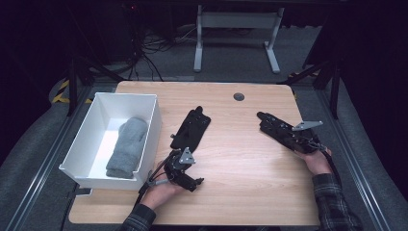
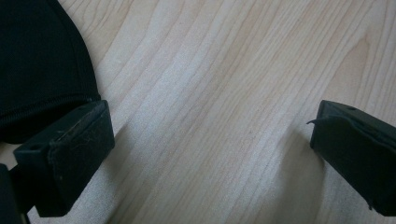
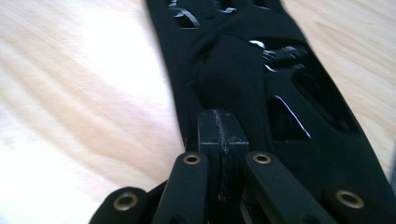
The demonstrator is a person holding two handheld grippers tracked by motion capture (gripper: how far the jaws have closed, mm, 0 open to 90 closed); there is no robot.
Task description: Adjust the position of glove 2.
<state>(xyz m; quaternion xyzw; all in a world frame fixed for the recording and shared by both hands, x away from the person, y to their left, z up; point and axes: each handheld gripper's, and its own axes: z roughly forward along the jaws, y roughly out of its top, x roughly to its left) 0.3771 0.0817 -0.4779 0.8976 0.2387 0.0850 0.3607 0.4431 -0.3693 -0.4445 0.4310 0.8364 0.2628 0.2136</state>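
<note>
Right gripper (image 3: 219, 140), jaws clenched on one black glove (image 3: 243, 79); left gripper (image 2: 205, 154) released, second glove (image 2: 37, 60) beside its jaw; binning seems underway; next, probably lift clear.

The left gripper (image 2: 210, 154) hangs close over the pale wooden worktop (image 2: 219, 79), its two black fingers (image 2: 70, 154) spread wide with bare wood between them. A black glove (image 2: 37, 60) lies just beyond the left finger.

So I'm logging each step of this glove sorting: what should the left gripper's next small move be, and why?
Probably ease the left gripper toward the black glove beside it. Its jaws stand wide open over bare table, with the glove's edge at one pad, nothing between them. A grey glove already lies in the white bin.
</note>
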